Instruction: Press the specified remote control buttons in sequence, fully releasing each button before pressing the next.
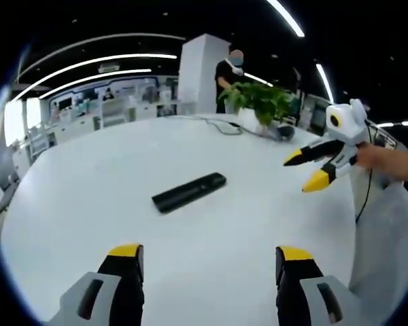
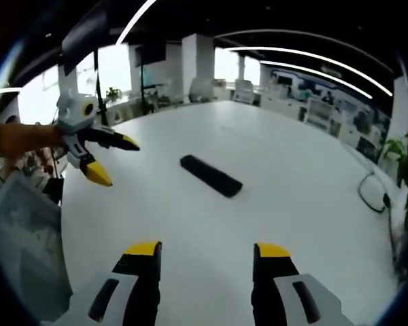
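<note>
Remote (image 1: 189, 192) flat on tabletop (image 1: 88, 204), light, rigid, likely slides under press. Left tool (image 1: 209, 261), right tool (image 2: 206, 258) both spread, empty, apart from it.

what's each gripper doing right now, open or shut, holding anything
Left gripper: open, fingers apart, holding nothing.
Right gripper: open, fingers apart, holding nothing; the remote lies untouched on the table.

Left claw (image 1: 211, 261) and right claw (image 2: 206, 258) both gape apart, holding nothing.
</note>
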### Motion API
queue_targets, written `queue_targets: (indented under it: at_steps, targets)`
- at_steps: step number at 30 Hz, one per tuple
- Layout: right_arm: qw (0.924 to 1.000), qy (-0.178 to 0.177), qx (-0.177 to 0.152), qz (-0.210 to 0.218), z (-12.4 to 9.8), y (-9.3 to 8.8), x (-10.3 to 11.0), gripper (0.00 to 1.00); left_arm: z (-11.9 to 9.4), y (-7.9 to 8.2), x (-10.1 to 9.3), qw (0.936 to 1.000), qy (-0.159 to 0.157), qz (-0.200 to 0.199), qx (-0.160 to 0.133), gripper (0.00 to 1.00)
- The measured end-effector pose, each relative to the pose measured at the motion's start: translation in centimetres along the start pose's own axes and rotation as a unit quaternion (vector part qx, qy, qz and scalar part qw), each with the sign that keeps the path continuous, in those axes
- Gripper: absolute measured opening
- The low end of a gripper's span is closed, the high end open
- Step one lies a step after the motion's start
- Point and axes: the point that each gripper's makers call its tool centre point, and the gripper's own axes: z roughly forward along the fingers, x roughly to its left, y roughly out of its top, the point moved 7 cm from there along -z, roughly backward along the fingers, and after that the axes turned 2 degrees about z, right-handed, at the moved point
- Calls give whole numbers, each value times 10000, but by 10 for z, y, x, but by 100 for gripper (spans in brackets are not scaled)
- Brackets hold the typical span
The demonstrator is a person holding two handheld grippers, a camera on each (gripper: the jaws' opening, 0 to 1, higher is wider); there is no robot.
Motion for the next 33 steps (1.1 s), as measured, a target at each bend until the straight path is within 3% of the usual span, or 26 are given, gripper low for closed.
queue_targets:
  at_steps: [24,33]
  targets:
    - [9999,54,99,-99,26,6,-22,52,21,5,26,9993,-103,271,218,79]
    - [9989,233,68,-408,39,14,-29,52,31,8,37,9980,-247,495,317,78]
